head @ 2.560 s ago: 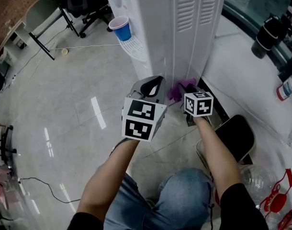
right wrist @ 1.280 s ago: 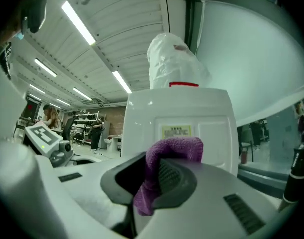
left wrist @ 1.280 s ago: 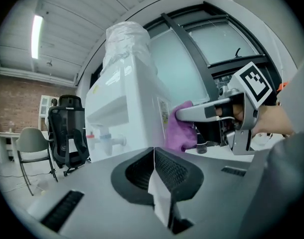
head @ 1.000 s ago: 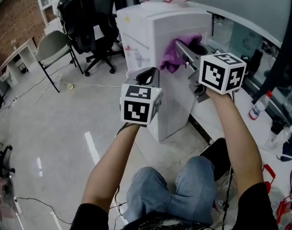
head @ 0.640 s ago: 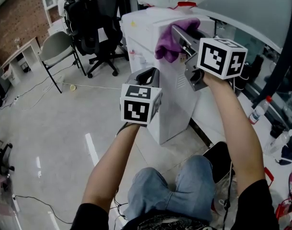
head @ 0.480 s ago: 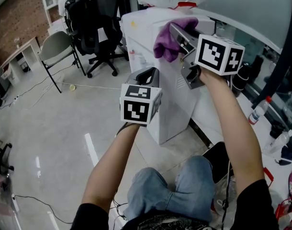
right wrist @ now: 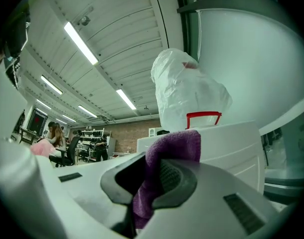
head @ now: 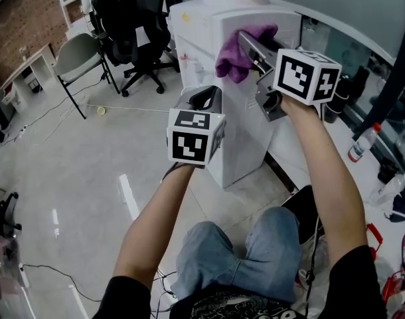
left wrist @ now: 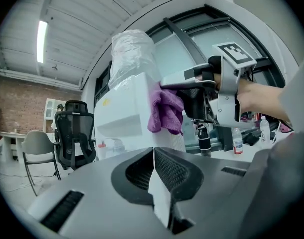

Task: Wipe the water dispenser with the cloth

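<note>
The white water dispenser (head: 209,28) stands ahead of me, with a bag-covered bottle (right wrist: 188,86) on its top. My right gripper (head: 247,43) is shut on a purple cloth (head: 240,50), which it holds against the dispenser's upper side panel near the top edge. The cloth (right wrist: 164,156) fills the jaws in the right gripper view, with the dispenser's top (right wrist: 229,143) just behind it. My left gripper (head: 206,98) hovers lower, in front of the dispenser, shut and with nothing in it. In the left gripper view the cloth (left wrist: 166,108) hangs beside the dispenser (left wrist: 123,114).
Black office chairs (head: 133,18) and a grey folding chair (head: 78,53) stand to the far left on the shiny floor. A white counter (head: 382,171) runs along the right with a plastic bottle (head: 363,143) and a dark flask (head: 335,102). A cable (head: 36,268) lies on the floor.
The right gripper carried the cloth from the dispenser's base up to its top edge, then eased slightly down and right. The left gripper stayed shut and almost still.
</note>
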Available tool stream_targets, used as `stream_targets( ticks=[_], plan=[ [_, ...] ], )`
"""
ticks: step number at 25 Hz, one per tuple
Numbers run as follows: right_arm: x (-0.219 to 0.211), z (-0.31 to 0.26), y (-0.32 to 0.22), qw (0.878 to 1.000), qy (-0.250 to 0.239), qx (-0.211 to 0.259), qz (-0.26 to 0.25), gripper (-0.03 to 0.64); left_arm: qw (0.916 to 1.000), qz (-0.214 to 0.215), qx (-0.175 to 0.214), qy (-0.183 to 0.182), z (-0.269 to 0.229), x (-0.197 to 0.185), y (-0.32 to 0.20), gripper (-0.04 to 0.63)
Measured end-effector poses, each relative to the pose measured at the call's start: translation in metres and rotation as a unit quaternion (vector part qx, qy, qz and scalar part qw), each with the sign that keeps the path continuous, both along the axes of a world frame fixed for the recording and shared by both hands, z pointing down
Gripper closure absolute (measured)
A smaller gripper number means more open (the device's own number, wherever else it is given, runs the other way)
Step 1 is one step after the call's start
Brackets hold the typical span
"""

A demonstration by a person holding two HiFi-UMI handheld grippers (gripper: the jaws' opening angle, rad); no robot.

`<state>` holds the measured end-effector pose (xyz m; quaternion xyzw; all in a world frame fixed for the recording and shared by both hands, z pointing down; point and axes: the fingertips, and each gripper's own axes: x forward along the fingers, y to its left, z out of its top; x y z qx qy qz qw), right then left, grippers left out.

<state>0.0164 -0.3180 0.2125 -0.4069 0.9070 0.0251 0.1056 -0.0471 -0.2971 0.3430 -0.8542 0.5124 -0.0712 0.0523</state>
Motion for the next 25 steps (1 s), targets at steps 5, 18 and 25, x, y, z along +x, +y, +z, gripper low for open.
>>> stream_targets(
  ticks=[5,18,25],
  plan=[
    [0.000,0.029,-0.001,1.000,0.015,-0.008,0.000,0.575,0.9999,-0.003,-0.015,-0.002,0.021,-0.002,0.002,0.568],
    [0.003,0.123,-0.003,0.998,0.024,-0.063,-0.005,0.575,0.9984,-0.006,-0.055,-0.005,0.078,-0.004,0.008,0.568],
    [0.006,0.183,-0.008,0.994,0.035,-0.099,-0.005,0.575,0.9976,-0.006,-0.069,-0.008,0.107,-0.001,0.005,0.568]
  ],
)
